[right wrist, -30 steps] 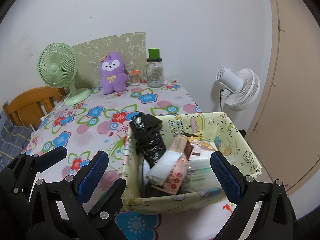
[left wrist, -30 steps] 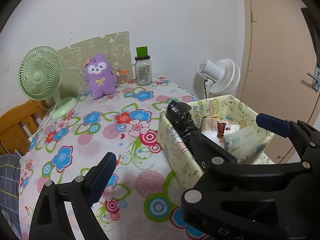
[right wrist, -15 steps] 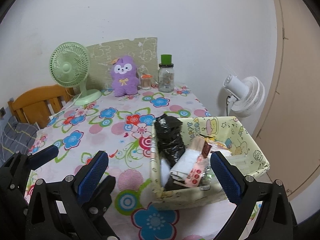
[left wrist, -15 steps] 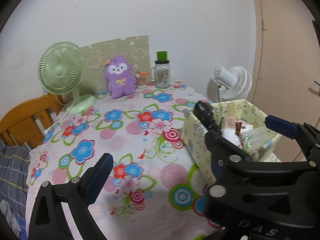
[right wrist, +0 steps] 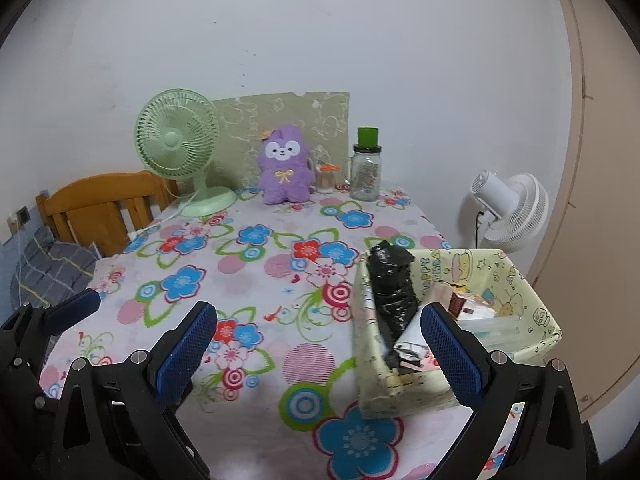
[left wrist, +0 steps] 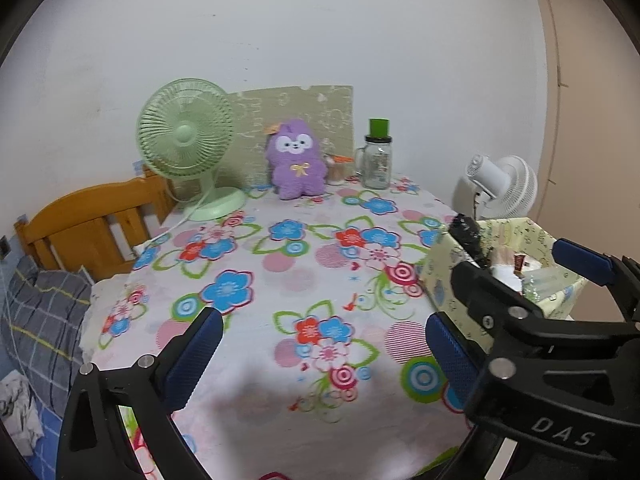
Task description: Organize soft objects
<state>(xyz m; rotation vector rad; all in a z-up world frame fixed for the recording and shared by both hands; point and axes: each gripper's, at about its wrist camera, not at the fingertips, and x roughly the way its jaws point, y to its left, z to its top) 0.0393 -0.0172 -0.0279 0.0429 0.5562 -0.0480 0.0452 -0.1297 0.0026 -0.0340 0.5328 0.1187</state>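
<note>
A purple plush toy (left wrist: 296,160) (right wrist: 284,166) sits upright at the far edge of the flowered tablecloth (left wrist: 304,280), against a green board. At the table's right edge stands a yellow cartoon-print fabric basket (left wrist: 440,276) (right wrist: 520,280). It holds a black wrapped bundle (right wrist: 392,284), packets and clear wrappers. My left gripper (left wrist: 322,356) hovers over the near tablecloth, its jaws opening with nothing between them. My right gripper (right wrist: 320,352) is open and empty at the basket's near left corner, with one fingertip (right wrist: 452,356) in front of the basket.
A green desk fan (left wrist: 184,140) stands back left and a white fan (right wrist: 508,208) beyond the table's right side. A glass jar with a green lid (left wrist: 378,156) and a small orange-lidded jar (right wrist: 326,178) are beside the plush. Wooden bed frame (left wrist: 88,224) and a plaid pillow at left.
Both grippers have drawn back from the basket toward the table's near edge, so more tablecloth shows. The left jaws have spread a little wider.
</note>
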